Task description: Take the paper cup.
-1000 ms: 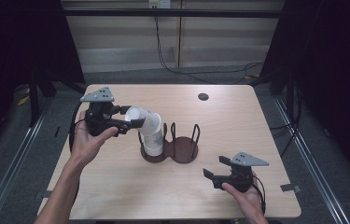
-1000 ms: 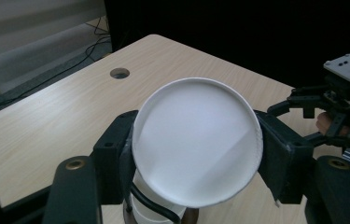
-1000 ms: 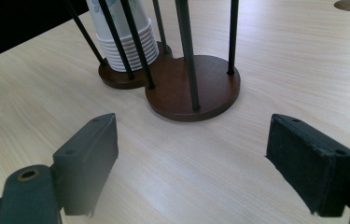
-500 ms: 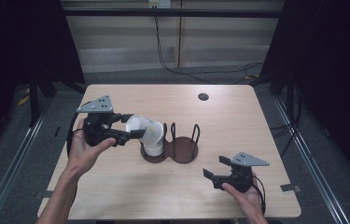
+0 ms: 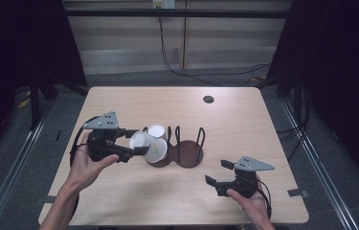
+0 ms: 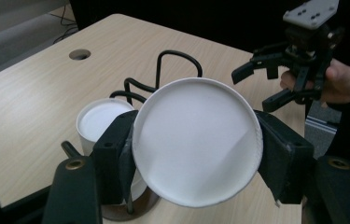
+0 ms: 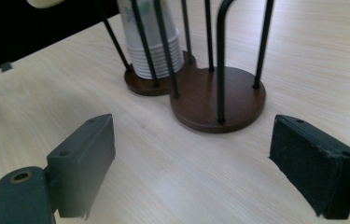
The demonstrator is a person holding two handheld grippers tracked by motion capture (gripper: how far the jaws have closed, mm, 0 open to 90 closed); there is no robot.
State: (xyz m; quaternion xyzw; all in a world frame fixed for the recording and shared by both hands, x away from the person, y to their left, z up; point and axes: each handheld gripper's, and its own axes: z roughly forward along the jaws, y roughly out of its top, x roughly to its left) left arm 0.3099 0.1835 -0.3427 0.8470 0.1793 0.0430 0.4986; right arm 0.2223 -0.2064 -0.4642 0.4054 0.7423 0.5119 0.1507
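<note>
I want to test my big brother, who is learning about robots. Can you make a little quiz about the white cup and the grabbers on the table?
1. True or false: the left gripper is clamped on a white paper cup turned on its side.
2. Where does the stack of white paper cups stand?
A. in one ring of the dark wooden holder with black wire posts
B. on the bare table by the round hole
C. between the right gripper's jaws
3. Fill in: the jaws of the right gripper are ____ with nothing between them.

Key: 1 true; 2 A; 3 open.
</note>
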